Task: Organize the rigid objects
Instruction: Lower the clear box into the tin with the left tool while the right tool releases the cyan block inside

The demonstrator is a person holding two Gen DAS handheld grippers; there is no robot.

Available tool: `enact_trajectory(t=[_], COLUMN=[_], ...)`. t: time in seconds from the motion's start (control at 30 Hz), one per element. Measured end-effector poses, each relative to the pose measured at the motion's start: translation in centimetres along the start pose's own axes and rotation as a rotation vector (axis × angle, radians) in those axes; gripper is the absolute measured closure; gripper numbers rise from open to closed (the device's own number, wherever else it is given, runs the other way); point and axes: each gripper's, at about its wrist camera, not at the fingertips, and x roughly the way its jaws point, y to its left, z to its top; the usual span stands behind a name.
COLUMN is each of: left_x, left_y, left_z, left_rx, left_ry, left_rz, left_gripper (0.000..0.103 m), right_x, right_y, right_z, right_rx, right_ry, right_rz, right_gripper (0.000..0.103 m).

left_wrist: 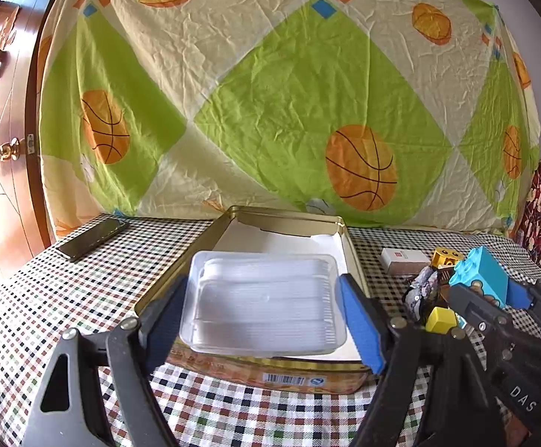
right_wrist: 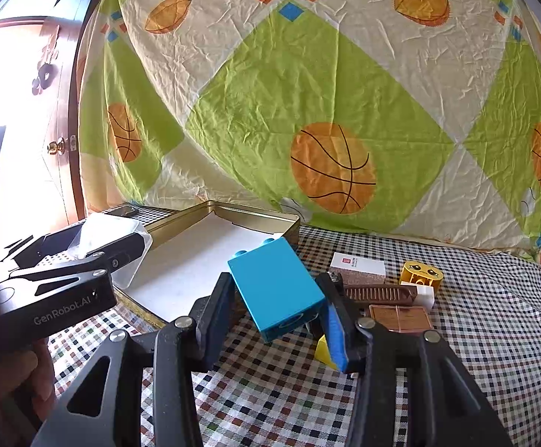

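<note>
The left gripper [left_wrist: 263, 320] has its jaws clamped on a clear plastic tray [left_wrist: 263, 298] over the gold tin [left_wrist: 354, 260]; the right gripper [right_wrist: 278, 320] has its jaws clamped on a blue toy brick [right_wrist: 276, 287].

"Daylight's pouring in on the left; the wooden door [right_wrist: 28, 85] is blown out white."

"The hanging sheet [left_wrist: 289, 85] glows evenly. Shadows on the checked tablecloth [left_wrist: 84, 290] are soft. Edges bulge and darken; the middle stays sharp."

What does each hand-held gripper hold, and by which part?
Right hand-held gripper: blue block, by its long sides. Left hand-held gripper: clear plastic tray, by its side edges.
</note>
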Motion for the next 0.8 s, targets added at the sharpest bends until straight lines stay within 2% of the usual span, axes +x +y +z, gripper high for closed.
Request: enact_trajectory(t=[0.8], left_x=[0.7], left_y=[2.3], left_z=[0.4], left_rx=[0.017], left_ry=[0.017], left_rz=[0.038], left_gripper=[0.024], right_x=[1.3], right_y=[3.3], right_z=[0.3], right_rx=[-0.033], right_ry=[0.016], right_rz=[0.064], right_gripper=[0.056])
